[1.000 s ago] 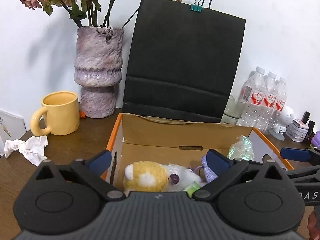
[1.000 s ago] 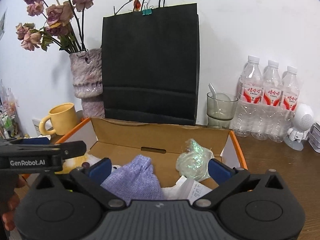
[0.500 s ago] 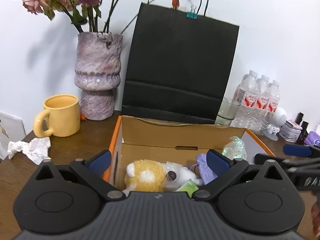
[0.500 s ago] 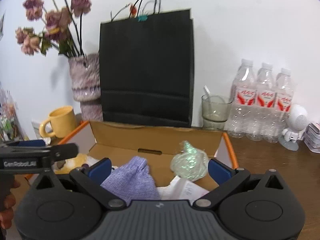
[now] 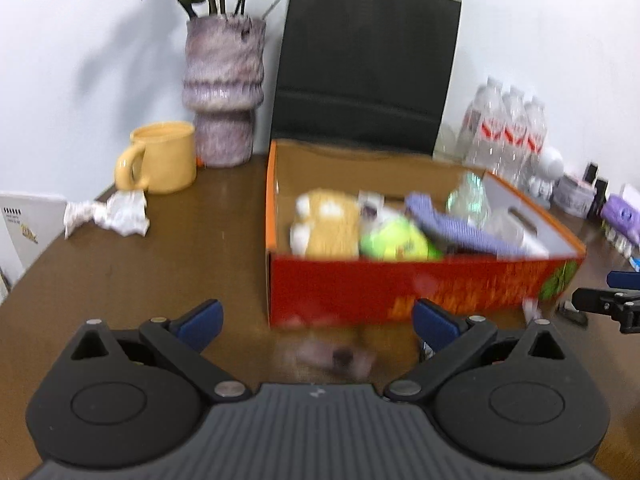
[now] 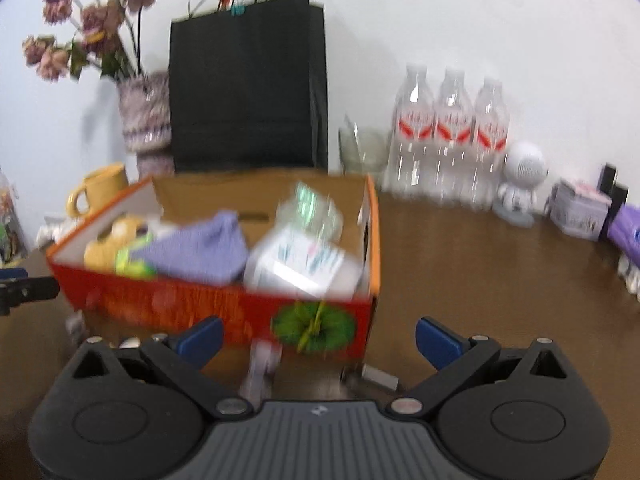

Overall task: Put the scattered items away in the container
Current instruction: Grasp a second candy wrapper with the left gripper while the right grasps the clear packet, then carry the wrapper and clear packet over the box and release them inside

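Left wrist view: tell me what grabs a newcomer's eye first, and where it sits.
The orange-red cardboard box dominates the middle of the brown table, stuffed with a yellow plush toy, a lime-green ball and a lavender cloth pouch. Behind it a tall black paper bag leans on the white wall, with a purple vase of dried roses and a yellow mug to its left.
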Demonstrator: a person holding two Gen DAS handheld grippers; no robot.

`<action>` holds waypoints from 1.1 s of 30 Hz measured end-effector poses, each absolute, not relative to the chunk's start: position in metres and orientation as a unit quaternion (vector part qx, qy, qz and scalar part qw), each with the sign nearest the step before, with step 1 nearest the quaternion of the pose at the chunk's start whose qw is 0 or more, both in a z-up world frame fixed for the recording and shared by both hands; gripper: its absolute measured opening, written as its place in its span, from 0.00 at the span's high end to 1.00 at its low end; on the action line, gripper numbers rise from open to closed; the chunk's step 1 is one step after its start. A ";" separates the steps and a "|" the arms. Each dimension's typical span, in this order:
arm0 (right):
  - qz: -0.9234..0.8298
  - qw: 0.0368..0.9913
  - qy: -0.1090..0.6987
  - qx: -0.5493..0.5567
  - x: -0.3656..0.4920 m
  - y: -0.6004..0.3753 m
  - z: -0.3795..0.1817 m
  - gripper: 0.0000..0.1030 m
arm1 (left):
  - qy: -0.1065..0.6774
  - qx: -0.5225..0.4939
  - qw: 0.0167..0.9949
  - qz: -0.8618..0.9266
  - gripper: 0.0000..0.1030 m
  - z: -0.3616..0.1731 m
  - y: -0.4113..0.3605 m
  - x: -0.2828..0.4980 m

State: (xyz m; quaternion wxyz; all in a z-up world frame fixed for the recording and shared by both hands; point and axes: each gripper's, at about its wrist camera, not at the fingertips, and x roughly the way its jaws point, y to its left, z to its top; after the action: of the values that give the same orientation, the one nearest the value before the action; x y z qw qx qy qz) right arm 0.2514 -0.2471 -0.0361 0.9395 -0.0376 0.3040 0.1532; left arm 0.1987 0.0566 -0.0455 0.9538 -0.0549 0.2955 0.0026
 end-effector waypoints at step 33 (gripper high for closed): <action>0.187 0.927 0.323 -0.048 0.250 -0.208 -0.064 0.85 | 0.306 0.004 0.951 -0.046 0.96 -0.066 0.039 0.197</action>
State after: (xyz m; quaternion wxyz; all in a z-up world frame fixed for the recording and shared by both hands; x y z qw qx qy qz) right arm 0.2504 -0.2076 -0.0644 0.9267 -0.0483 0.3226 0.1867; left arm 0.1966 0.0389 -0.0659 0.9508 0.0036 0.3064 -0.0456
